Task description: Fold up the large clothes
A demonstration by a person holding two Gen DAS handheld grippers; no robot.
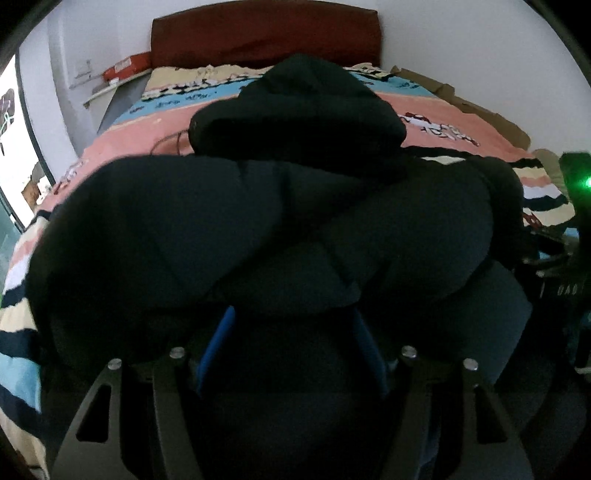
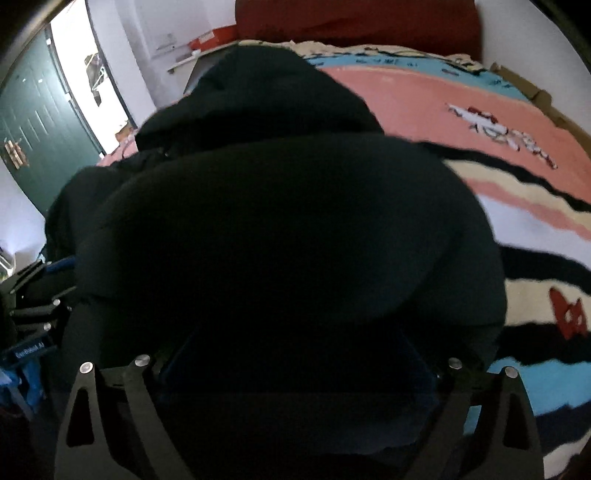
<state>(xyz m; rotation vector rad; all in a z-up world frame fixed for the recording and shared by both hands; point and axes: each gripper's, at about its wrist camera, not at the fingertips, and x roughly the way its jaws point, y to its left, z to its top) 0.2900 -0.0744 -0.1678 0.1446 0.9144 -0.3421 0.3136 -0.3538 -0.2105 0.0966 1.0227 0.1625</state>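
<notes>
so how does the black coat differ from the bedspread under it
The black coat is plain, dark and puffy, heaped in rounded folds; the bedspread is bright, with pink, blue and cream bands and cartoon prints, and lies flat. The coat covers only the near middle of the bed; the bedspread runs back to the headboard. Both are soft fabric.

Bulky black padded hooded jacket (image 1: pixel 258 229) fills the near bed, blocking both grippers' forward path. Pink-and-striped cartoon blanket (image 2: pixel 461 122) lies bare beyond, toward dark red headboard (image 1: pixel 266 33).
</notes>
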